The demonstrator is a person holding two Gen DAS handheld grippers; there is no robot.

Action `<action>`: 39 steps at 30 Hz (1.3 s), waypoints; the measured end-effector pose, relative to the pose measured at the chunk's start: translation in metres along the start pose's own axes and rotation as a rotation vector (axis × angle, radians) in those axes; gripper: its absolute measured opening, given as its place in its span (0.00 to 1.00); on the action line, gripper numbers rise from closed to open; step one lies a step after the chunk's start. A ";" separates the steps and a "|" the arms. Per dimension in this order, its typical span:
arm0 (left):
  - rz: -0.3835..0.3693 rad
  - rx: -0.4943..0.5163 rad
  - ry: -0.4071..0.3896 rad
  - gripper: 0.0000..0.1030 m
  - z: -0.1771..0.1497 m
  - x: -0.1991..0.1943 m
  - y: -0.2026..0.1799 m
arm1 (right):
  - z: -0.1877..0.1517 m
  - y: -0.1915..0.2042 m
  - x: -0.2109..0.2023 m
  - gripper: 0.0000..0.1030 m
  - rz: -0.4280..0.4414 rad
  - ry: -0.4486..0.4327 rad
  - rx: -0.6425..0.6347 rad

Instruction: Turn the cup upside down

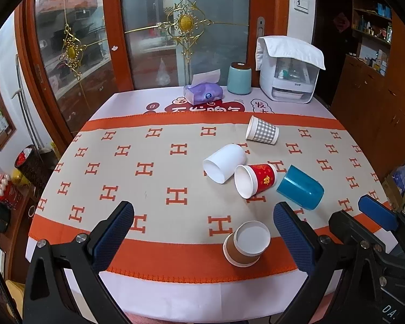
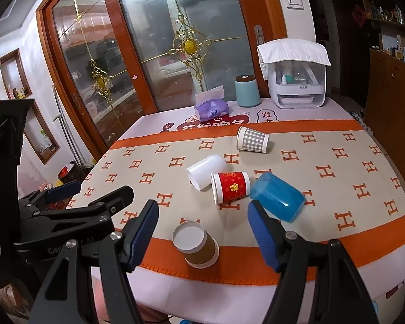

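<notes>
My left tool [image 1: 202,232] and right tool [image 2: 202,229] both spread, empty, above worktop [image 1: 154,178]. Brown cup [image 1: 246,243]: light, crushable paper, I judge; gentle mid-wall pinch.

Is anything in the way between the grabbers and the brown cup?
Nothing visible. The brown cup stands alone near the table's front edge, ahead of the open right gripper and left gripper. The other cups lie farther back.

Red cup [image 1: 257,180], blue cup [image 1: 301,187], checked grey cup [image 1: 262,134], perhaps translucent white cup [image 1: 224,162]
</notes>
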State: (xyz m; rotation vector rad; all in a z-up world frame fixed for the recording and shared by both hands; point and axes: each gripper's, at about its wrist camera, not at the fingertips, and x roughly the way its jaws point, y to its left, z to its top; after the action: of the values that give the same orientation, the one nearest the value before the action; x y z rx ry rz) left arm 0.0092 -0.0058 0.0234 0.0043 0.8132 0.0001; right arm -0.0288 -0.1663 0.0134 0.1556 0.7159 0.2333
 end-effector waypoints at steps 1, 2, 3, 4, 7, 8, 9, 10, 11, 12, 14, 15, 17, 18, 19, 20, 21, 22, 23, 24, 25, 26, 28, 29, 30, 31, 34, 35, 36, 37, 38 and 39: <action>-0.001 -0.004 0.005 0.99 0.000 0.001 0.001 | 0.000 0.000 0.001 0.67 0.000 0.000 0.001; -0.003 -0.006 0.008 0.99 -0.001 0.002 0.001 | -0.001 0.001 0.000 0.67 0.000 0.000 0.000; -0.004 -0.009 0.012 0.99 -0.001 0.002 0.001 | -0.001 0.000 0.000 0.67 0.000 0.000 0.000; -0.003 -0.010 0.013 0.99 -0.002 0.003 0.001 | -0.001 0.001 0.000 0.67 0.000 0.000 0.001; -0.001 -0.012 0.013 0.99 -0.003 0.002 0.003 | -0.001 0.001 0.001 0.67 0.000 0.004 0.001; 0.006 -0.012 0.015 0.99 -0.003 0.002 0.003 | -0.001 0.000 0.001 0.67 -0.001 0.004 0.001; 0.009 -0.012 0.015 0.99 -0.003 0.003 0.003 | -0.002 0.001 0.002 0.67 -0.001 0.006 0.002; 0.013 -0.012 0.016 0.99 -0.004 0.003 0.003 | -0.003 0.001 0.003 0.67 -0.001 0.008 0.002; 0.015 -0.012 0.017 0.99 -0.004 0.004 0.003 | -0.003 0.002 0.003 0.67 -0.001 0.010 0.002; 0.016 -0.013 0.020 0.99 -0.004 0.005 0.003 | -0.004 0.003 0.003 0.67 -0.001 0.011 0.003; 0.016 -0.017 0.026 0.99 -0.004 0.006 0.004 | -0.004 0.003 0.004 0.67 0.002 0.013 0.006; 0.015 -0.019 0.028 0.99 -0.004 0.006 0.005 | -0.004 0.004 0.004 0.67 0.002 0.013 0.006; 0.013 -0.024 0.031 0.99 -0.005 0.006 0.005 | -0.004 0.004 0.004 0.67 0.002 0.011 0.004; 0.011 -0.027 0.032 0.99 -0.005 0.006 0.006 | -0.003 0.003 0.005 0.67 0.003 0.012 0.004; 0.012 -0.029 0.031 0.99 -0.005 0.006 0.006 | -0.003 0.004 0.005 0.67 0.002 0.012 0.003; 0.013 -0.030 0.031 0.99 -0.006 0.006 0.007 | -0.003 0.004 0.006 0.67 0.002 0.012 0.003; 0.014 -0.030 0.031 0.99 -0.006 0.005 0.007 | -0.003 0.004 0.006 0.67 0.002 0.012 0.003; 0.014 -0.031 0.030 0.99 -0.006 0.005 0.007 | -0.003 0.004 0.005 0.67 0.003 0.012 0.004; 0.014 -0.031 0.031 0.99 -0.006 0.005 0.008 | -0.003 0.003 0.005 0.67 0.003 0.012 0.005; 0.014 -0.031 0.030 0.99 -0.006 0.005 0.008 | -0.003 0.003 0.005 0.67 0.004 0.012 0.005; 0.014 -0.032 0.030 0.99 -0.006 0.005 0.008 | -0.003 0.004 0.005 0.67 0.004 0.012 0.005; 0.014 -0.031 0.030 0.99 -0.006 0.005 0.008 | -0.003 0.003 0.005 0.67 0.003 0.011 0.004; 0.015 -0.031 0.029 0.99 -0.006 0.005 0.008 | -0.003 0.005 0.006 0.67 0.001 0.009 0.003; 0.016 -0.031 0.028 0.99 -0.006 0.005 0.009 | -0.002 0.004 0.006 0.67 0.002 0.010 0.003; 0.017 -0.032 0.027 0.99 -0.006 0.004 0.009 | -0.002 0.005 0.007 0.67 0.003 0.009 0.004; 0.017 -0.032 0.026 0.99 -0.006 0.004 0.009 | -0.002 0.005 0.006 0.67 0.003 0.010 0.004; 0.020 -0.032 0.026 0.99 -0.006 0.003 0.009 | -0.002 0.005 0.006 0.67 0.003 0.010 0.004; 0.019 -0.033 0.027 0.99 -0.006 0.003 0.009 | -0.002 0.005 0.006 0.67 0.003 0.010 0.004; 0.018 -0.033 0.026 0.99 -0.006 0.003 0.009 | -0.002 0.005 0.007 0.67 0.003 0.010 0.004; 0.019 -0.033 0.028 0.99 -0.006 0.003 0.009 | -0.003 0.005 0.006 0.67 0.004 0.010 0.004; 0.020 -0.034 0.028 0.99 -0.006 0.003 0.009 | -0.003 0.005 0.006 0.67 0.003 0.009 0.004; 0.020 -0.034 0.027 0.99 -0.006 0.002 0.009 | -0.003 0.005 0.006 0.67 0.004 0.007 0.003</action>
State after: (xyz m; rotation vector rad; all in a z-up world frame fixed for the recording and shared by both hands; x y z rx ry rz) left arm 0.0067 0.0036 0.0178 -0.0194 0.8395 0.0331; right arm -0.0266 -0.1592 0.0087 0.1588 0.7227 0.2364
